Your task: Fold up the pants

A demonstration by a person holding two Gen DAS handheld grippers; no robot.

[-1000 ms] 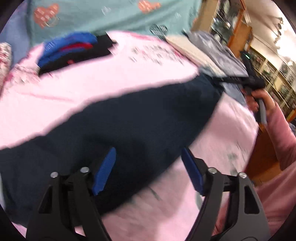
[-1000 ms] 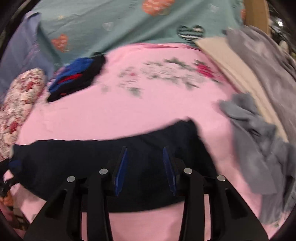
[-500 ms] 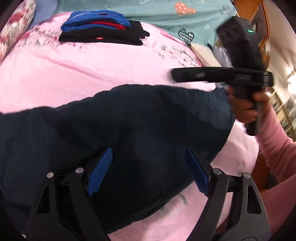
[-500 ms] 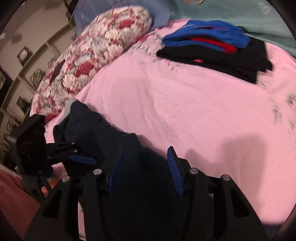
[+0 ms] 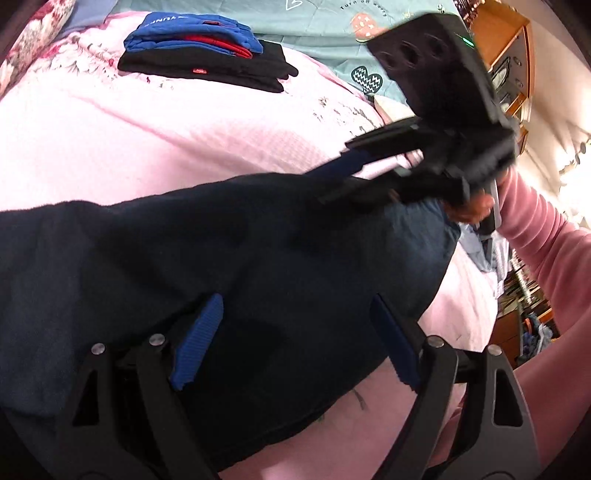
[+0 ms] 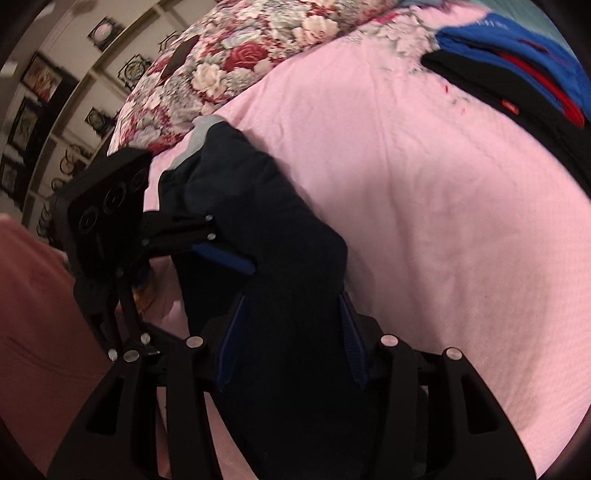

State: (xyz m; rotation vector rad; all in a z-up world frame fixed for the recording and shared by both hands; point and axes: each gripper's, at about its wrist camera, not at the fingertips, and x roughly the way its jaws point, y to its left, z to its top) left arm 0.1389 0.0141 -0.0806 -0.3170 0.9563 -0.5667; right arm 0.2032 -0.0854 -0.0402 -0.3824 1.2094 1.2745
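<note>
The dark pants (image 5: 221,258) lie across the pink sheet (image 5: 147,140), well short of the folded stack (image 5: 207,51). Both the left gripper (image 5: 291,339) and right gripper (image 6: 291,339) hover over them, jaws spread, holding nothing. Best pinch both layers at matching edges, then lift evenly.

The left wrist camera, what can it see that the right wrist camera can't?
Only the left wrist view shows the teal blanket with hearts, a wooden cabinet and the pink sleeve behind the right tool.

Only the right wrist view shows framed pictures on the wall and the left tool.

Both show the dark pants, the pink bedspread, the folded clothes stack and the flowered pillow.
</note>
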